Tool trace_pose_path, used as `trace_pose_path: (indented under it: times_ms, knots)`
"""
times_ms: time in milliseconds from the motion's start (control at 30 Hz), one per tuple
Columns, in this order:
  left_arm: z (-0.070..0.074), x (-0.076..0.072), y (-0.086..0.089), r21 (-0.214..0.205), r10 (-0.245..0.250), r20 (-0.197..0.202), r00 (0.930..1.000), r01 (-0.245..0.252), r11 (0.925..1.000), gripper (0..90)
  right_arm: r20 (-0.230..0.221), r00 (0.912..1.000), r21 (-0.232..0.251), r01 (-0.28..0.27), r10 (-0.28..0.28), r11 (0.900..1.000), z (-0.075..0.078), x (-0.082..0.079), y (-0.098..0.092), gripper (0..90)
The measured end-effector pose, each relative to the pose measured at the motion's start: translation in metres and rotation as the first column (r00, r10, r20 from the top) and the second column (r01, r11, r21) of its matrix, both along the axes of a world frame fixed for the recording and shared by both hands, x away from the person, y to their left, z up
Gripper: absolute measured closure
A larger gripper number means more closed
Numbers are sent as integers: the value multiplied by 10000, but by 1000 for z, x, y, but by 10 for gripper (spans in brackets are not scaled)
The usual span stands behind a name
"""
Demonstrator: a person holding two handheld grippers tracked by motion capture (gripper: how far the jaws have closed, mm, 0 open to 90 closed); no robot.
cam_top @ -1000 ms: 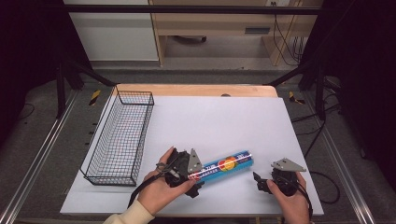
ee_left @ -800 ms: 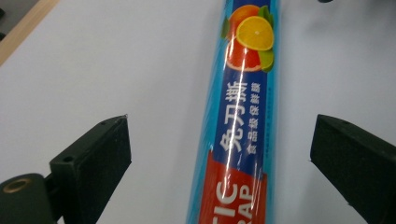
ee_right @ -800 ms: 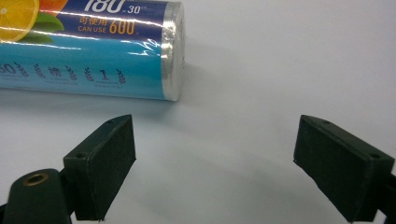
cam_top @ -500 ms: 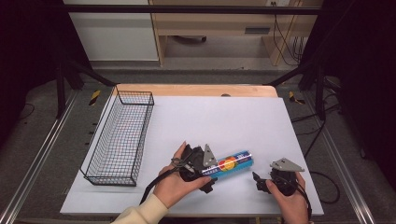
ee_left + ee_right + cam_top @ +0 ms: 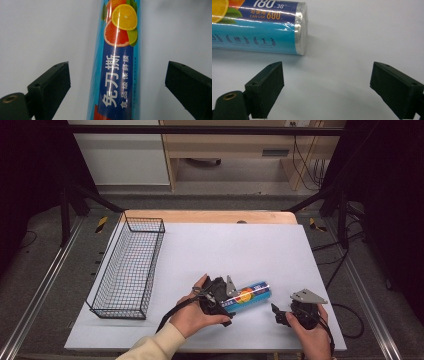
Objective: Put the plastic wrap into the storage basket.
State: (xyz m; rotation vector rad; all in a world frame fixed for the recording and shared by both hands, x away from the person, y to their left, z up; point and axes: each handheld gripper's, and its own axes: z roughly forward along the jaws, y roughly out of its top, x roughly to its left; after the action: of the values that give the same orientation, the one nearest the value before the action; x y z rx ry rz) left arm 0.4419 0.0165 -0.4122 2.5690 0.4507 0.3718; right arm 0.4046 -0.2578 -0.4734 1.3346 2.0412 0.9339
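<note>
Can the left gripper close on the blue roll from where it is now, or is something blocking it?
Probably yes. The left gripper already straddles the blue roll, its jaws just closing in with gaps left on both sides. Nothing lies between pads and roll; the right gripper sits apart.

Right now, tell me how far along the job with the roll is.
Done: the left hand-held gripper has come to the roll, which lies between its open jaws; they have just been closing a little and are clear of it. In hand: the grasp. Left: lifting it, perhaps into the basket, which looks empty. The right hand-held gripper waits open beside the roll's end.
</note>
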Motion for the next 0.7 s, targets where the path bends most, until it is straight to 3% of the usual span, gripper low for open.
trace_pose_path:
  times_ms: [100, 300, 533, 700]
  knots:
    - [-7, 6, -3, 320, -36, -168, 9999, 41, 9995, 83, -30, 10000, 36, -4, 5, 10000, 0, 0, 0, 121]
    - [-16, 12, -7, 515, -220, -495, 9985, 245, 9984, 108, -26, 10000, 52, -44, 44, 10000, 0, 0, 0, 121]
    - [-21, 14, -12, 999, -163, -438, 9989, 206, 9948, 127, -15, 10000, 1, -73, 73, 10000, -1, 0, 1, 120]
    - [-24, 18, -16, 1324, -212, -696, 9974, 303, 9907, 185, -31, 9999, 5, -105, 105, 9999, -1, 1, 0, 119]
